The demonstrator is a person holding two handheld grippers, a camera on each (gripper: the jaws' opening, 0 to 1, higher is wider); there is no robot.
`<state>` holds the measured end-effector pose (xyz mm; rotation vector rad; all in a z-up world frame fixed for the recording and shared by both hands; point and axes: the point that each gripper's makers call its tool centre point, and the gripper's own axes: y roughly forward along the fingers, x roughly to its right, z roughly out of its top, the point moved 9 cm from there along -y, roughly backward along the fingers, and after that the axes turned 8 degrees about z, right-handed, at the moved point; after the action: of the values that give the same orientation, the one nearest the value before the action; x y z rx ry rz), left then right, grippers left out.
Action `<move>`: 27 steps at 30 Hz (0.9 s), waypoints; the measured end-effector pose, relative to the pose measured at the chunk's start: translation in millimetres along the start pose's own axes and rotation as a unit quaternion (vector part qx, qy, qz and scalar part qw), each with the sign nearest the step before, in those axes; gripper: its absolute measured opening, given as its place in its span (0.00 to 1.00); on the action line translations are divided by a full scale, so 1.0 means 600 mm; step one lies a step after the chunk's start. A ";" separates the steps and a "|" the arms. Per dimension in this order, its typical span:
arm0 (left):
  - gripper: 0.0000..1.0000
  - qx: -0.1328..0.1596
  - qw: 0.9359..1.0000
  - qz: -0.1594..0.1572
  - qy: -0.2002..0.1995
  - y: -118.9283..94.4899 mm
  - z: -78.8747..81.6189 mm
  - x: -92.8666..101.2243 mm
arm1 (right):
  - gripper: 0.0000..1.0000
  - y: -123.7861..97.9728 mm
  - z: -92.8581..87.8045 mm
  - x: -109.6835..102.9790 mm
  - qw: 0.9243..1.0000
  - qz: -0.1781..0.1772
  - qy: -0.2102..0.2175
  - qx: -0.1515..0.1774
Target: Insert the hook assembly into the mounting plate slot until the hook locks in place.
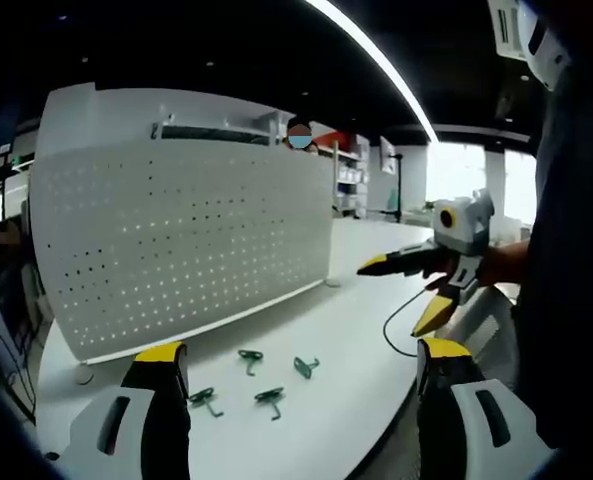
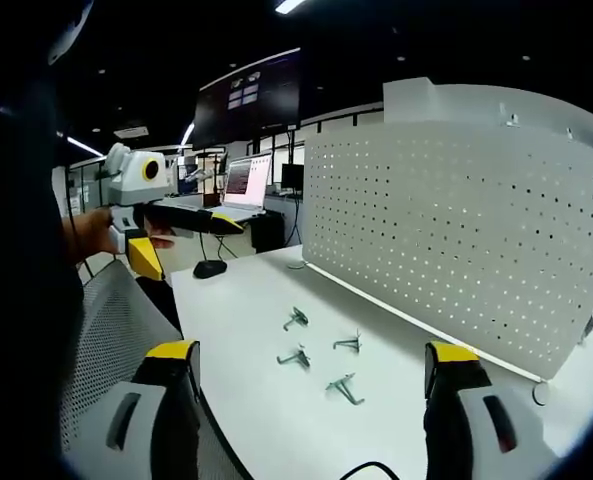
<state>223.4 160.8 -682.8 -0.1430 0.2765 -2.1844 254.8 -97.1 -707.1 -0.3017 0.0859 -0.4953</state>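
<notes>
A white perforated mounting plate [image 1: 186,235] [image 2: 466,225] stands upright on the white table [image 1: 346,330] [image 2: 246,330]. Several small green hooks lie loose on the table in front of it: one hook [image 1: 250,357], another [image 1: 306,366], a third [image 1: 270,398] in the left gripper view; the same hooks [image 2: 295,319] [image 2: 349,343] [image 2: 342,386] in the right gripper view. My left gripper [image 1: 301,365] is open above the hooks, nothing between its jaws. My right gripper [image 2: 311,365] is open too, empty. Each gripper appears in the other's view: right gripper [image 1: 414,290], left gripper [image 2: 191,240], both held off the table edge.
A black cable [image 1: 401,320] runs across the table. A laptop [image 2: 246,190] and a mouse [image 2: 210,268] sit at the table's far end, with a dark screen [image 2: 251,95] above. A mesh chair [image 2: 111,340] stands beside the table edge. A person stands behind the plate.
</notes>
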 end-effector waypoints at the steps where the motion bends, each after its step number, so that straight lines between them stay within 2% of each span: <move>1: 0.97 0.000 1.000 0.000 0.000 0.000 0.000 0.000 | 0.91 0.000 0.000 0.000 1.000 0.000 0.000 0.000; 14: 0.97 0.006 1.000 0.001 -0.009 -0.007 -0.013 -0.003 | 0.89 0.006 0.008 -0.008 1.000 0.006 -0.008 -0.010; 27: 0.96 0.007 1.000 0.001 -0.015 -0.006 -0.019 -0.008 | 0.86 0.025 0.022 0.000 1.000 0.013 -0.020 -0.014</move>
<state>220.9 168.7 -693.0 -0.1669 0.2438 -2.1795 263.4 -81.1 -699.1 -0.3384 0.0577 -0.4627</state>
